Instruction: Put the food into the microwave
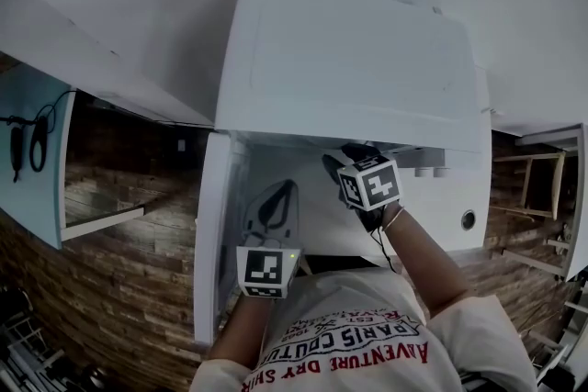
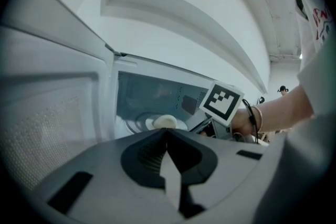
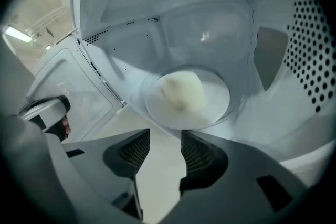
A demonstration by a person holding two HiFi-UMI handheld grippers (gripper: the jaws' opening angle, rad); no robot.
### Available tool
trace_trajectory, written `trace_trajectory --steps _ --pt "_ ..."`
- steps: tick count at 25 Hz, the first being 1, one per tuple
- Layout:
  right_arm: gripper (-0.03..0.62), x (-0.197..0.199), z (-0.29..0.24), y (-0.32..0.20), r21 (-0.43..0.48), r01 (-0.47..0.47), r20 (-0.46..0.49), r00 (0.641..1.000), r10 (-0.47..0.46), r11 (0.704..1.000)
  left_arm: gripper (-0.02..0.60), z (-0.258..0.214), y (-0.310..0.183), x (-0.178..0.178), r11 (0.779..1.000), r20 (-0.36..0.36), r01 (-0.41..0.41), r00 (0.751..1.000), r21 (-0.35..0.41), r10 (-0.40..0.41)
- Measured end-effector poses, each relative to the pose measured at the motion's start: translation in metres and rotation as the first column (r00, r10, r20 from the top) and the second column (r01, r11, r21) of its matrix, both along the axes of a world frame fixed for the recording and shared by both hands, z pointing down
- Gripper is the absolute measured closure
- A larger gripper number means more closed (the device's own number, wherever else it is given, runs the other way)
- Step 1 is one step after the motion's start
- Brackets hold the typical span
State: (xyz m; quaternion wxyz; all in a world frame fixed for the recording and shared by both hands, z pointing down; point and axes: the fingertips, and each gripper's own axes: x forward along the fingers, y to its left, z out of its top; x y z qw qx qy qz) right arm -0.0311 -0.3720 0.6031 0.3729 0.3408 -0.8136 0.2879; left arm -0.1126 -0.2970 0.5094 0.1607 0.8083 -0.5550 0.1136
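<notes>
A white microwave (image 1: 349,60) stands with its door (image 1: 209,243) swung open to the left. Inside, a pale round bun (image 3: 182,91) lies on a white plate (image 3: 215,107) on the turntable. My right gripper (image 3: 165,136) sits just in front of the plate, jaws open, nothing between them, clear of the bun. In the head view the right gripper (image 1: 344,156) reaches into the opening. My left gripper (image 2: 167,132) hangs beside the door with its jaws shut and empty, facing the bun (image 2: 165,122). The left gripper (image 1: 274,197) is near the door's inner face.
The cavity's right wall (image 3: 315,50) is perforated and close to the right gripper. Brick-patterned surface (image 1: 110,289) lies below, a shelf edge (image 1: 101,225) at the left, a wooden frame (image 1: 542,188) at the right.
</notes>
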Motion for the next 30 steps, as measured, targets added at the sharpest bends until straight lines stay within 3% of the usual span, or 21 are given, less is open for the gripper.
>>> trace_trajectory --steps 8,13,19,26,30 --pt "0.404 0.002 0.0 0.002 -0.006 0.048 -0.064 0.997 -0.049 0.999 0.575 0.0 0.0 0.0 1.0 -0.012 0.008 1.0 -0.012 -0.008" --pt "0.5 0.008 -0.019 0.002 0.069 -0.006 -0.045 0.999 0.009 0.998 0.575 -0.005 -0.002 0.002 1.0 -0.013 0.02 1.0 -0.008 -0.02" --pt "0.571 0.018 -0.056 0.016 0.205 -0.049 -0.038 0.998 0.058 0.978 0.575 -0.025 -0.006 0.01 1.0 -0.026 0.023 0.999 0.016 -0.023" --pt "0.582 0.019 -0.125 0.046 0.29 -0.085 0.14 0.989 0.046 0.953 0.575 -0.065 -0.01 0.024 0.997 -0.03 -0.01 0.999 0.08 0.012" --pt "0.582 0.022 -0.171 0.047 0.42 -0.117 0.197 0.98 0.036 0.9 0.575 -0.091 -0.011 0.037 0.988 -0.01 -0.061 0.998 0.139 0.063"
